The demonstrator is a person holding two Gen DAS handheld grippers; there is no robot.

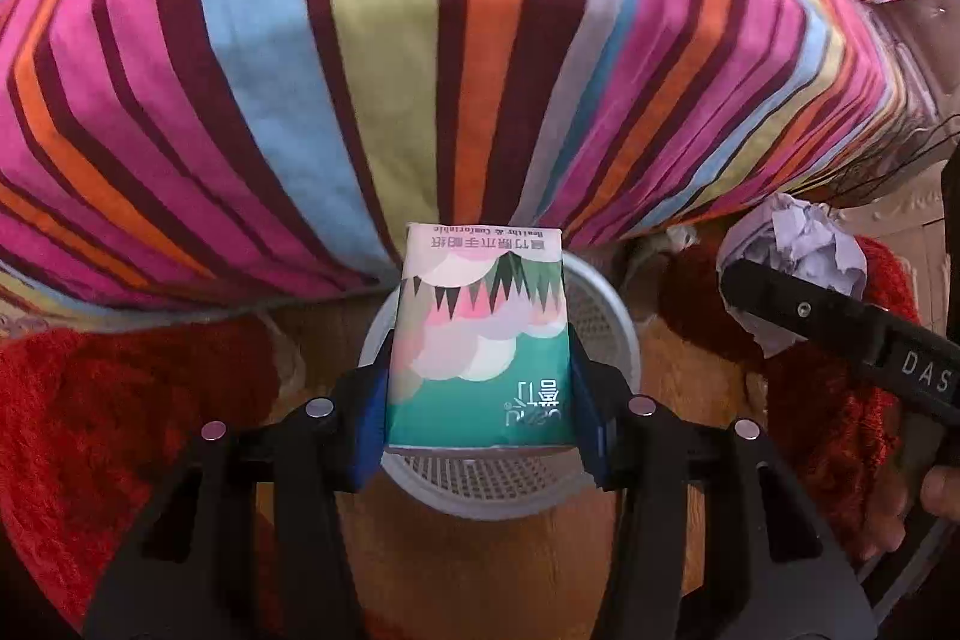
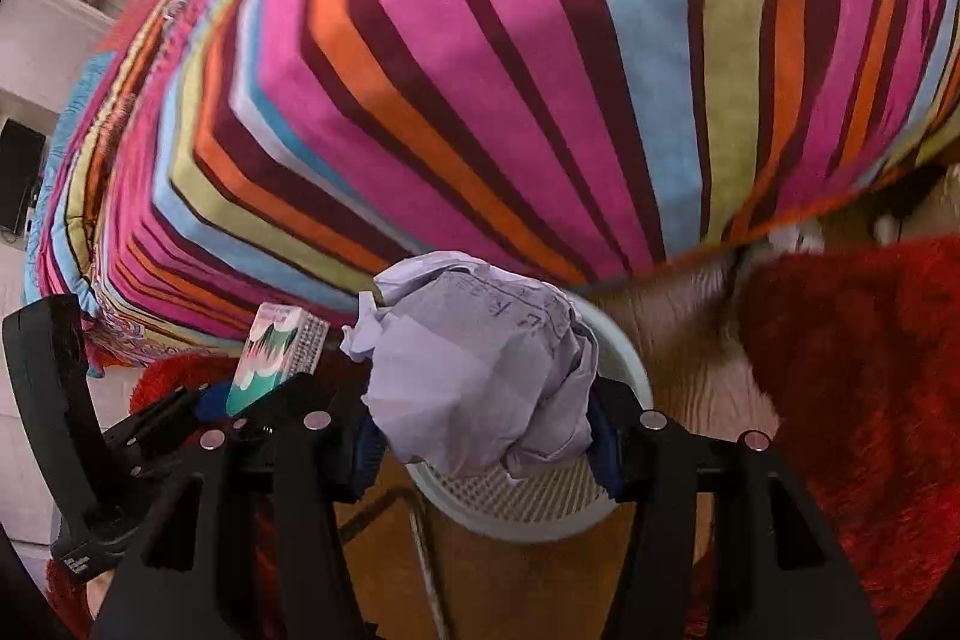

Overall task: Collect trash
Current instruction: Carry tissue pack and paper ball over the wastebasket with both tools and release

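Trash is at the drop step: left fingers (image 1: 480, 388) clamp a tissue pack (image 1: 477, 334), right fingers (image 2: 486, 412) clamp a crumpled paper ball (image 2: 480, 364), both above the white mesh wastebasket (image 1: 606, 322); next, release.

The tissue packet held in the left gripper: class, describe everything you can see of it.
The green, white and pink soft tissue packet is a flat rectangular plastic-looking pack printed with clouds, dark triangular bunting and Chinese characters. It is unopened as far as can be seen. The left gripper clamps its two long sides between blue-padded fingers. It hangs directly above the white perforated round waste basket, touching only the pads.
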